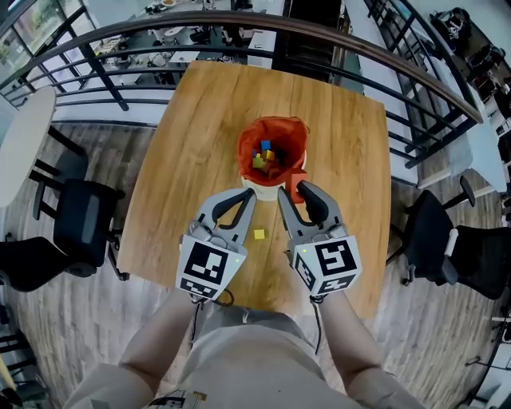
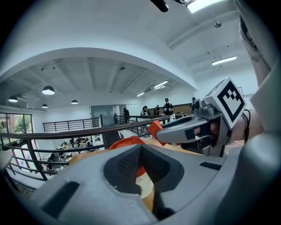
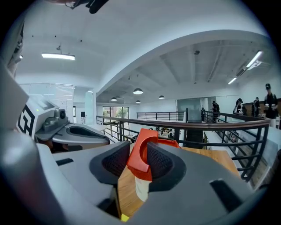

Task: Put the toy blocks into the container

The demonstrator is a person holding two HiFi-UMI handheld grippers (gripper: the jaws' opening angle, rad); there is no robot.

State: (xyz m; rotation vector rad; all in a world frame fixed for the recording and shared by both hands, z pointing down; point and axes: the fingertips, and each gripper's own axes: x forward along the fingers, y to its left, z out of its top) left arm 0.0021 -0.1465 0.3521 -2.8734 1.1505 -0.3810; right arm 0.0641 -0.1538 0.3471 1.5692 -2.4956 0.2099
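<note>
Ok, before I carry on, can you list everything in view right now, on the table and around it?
table: one, wooden, centre of the head view
container: one, white with an orange liner, mid-table
blocks in container: several, blue, yellow, orange and green; exact count unclear
yellow block: one, loose on the table between the grippers
arch block: one, red, at the container's near right side
chairs: at least two, black, on the floor either side of the table
railing: one, dark, curving beyond the table
left gripper: grey, jaws apart, empty
right gripper: grey, closed on the arch block
</note>
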